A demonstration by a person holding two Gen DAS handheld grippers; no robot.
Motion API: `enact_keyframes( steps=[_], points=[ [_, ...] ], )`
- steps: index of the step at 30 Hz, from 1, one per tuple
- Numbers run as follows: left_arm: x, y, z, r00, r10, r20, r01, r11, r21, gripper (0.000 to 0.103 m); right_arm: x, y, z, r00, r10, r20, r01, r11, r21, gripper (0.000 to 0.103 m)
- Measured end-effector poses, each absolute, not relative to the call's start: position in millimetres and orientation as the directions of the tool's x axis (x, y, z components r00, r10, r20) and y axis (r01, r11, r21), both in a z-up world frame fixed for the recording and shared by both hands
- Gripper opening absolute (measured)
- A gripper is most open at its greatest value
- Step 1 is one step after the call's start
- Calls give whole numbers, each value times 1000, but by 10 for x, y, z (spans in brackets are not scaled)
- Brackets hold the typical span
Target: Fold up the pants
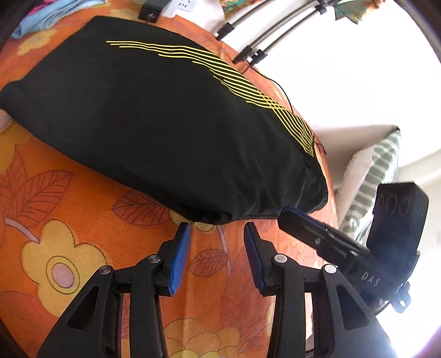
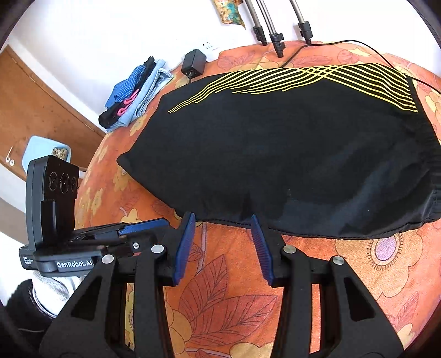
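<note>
Black pants (image 1: 154, 115) with thin yellow stripes lie flat, folded leg on leg, on an orange floral cloth (image 1: 82, 234). They also show in the right wrist view (image 2: 289, 143). My left gripper (image 1: 217, 227) is open and empty, just short of the pants' near hem edge. My right gripper (image 2: 223, 220) is open and empty, its tips at the near edge of the pants. The right gripper also shows in the left wrist view (image 1: 292, 217) at the pants' corner. The left gripper shows in the right wrist view (image 2: 143, 225).
A stack of folded clothes (image 2: 135, 93) lies at the far left of the cloth. A black power adapter (image 2: 193, 64) and a cable (image 2: 358, 44) lie beyond the pants. Tripod legs (image 2: 273, 24) stand behind. A striped cushion (image 1: 377, 176) is off the right side.
</note>
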State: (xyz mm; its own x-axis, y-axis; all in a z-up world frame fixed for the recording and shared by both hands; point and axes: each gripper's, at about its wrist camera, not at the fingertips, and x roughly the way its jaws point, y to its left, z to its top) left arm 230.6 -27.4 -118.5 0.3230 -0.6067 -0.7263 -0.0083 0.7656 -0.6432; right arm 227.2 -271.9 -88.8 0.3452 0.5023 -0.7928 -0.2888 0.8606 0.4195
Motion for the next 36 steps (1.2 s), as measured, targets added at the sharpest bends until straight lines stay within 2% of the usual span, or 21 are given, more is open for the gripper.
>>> enact_keyframes(
  steps=[6,15,23,24,26,29,34,36],
  points=[
    [2365,-273,-1243,371,-596,-712,-104,735,-670,38,2199,-2793,-818,378,499,-780,-340,858,384,44],
    [2432,-211,-1151,408,-581,-704,-138,723,-677,38,1939,-2257,-781,421,447,-789,-641,762,90,44],
    [2419,-119,-1087,425,-567,-705,-142,728,-671,38,1928,-1956,-999,437,379,-816,-728,681,-74,43],
    [2407,-105,-1076,429,-565,-705,-140,729,-670,38,1948,-1938,-1021,440,375,-816,-728,681,-80,41],
    [2370,-89,-1063,432,-562,-705,-140,730,-669,38,1991,-1912,-1051,430,381,-819,-731,680,-68,20],
    [2323,-80,-1092,427,-570,-702,-160,717,-679,38,2043,-1899,-1058,421,400,-814,-736,675,-49,8],
    [2313,-122,-1168,416,-582,-699,-224,679,-699,39,2140,-1998,-993,409,452,-792,-714,699,30,4],
    [2340,-143,-1182,424,-588,-688,-252,654,-714,46,2151,-2035,-955,406,467,-785,-712,701,49,4]
  ],
)
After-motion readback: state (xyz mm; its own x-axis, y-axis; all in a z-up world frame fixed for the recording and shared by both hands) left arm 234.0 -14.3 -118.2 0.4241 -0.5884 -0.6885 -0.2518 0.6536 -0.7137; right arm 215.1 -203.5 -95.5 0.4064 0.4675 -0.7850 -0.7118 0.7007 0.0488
